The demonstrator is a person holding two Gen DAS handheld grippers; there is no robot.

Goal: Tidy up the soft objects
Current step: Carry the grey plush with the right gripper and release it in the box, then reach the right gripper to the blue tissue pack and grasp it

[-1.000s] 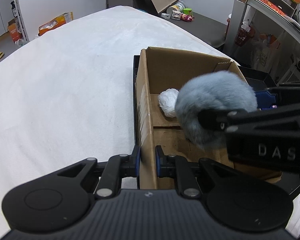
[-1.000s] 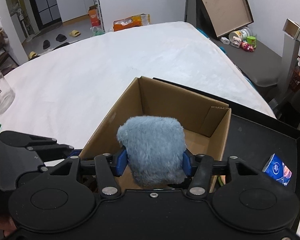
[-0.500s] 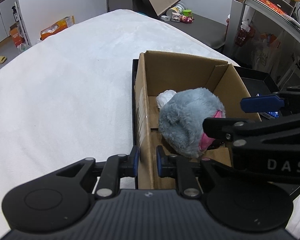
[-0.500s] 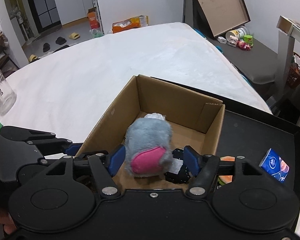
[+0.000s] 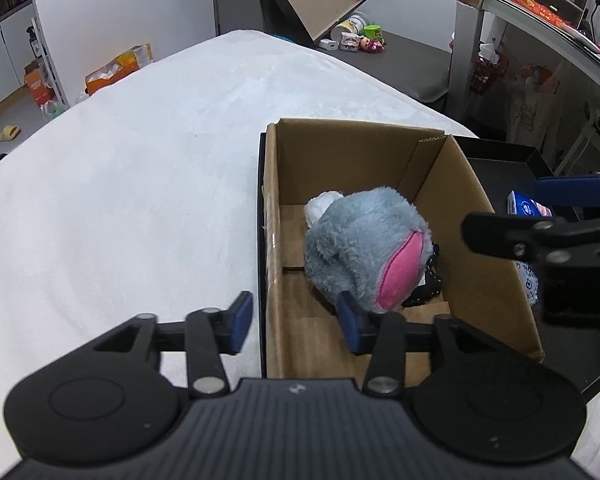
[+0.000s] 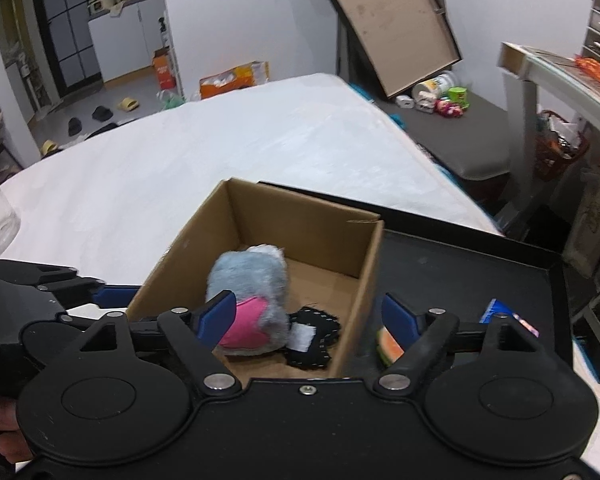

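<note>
White bed (image 5: 120, 200), grey plush (image 5: 364, 248) boxed, both hand-held grippers agape, empty — watermelon slice (image 6: 389, 346) right-view only.

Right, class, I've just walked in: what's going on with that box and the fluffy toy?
A person with two handheld grippers is sorting soft things into a cardboard box. The grey plush toy lies inside it, beside a black fabric piece and something white. The right gripper is open above the box, holding nothing. The left gripper is open too, straddling the box's wall.
</note>
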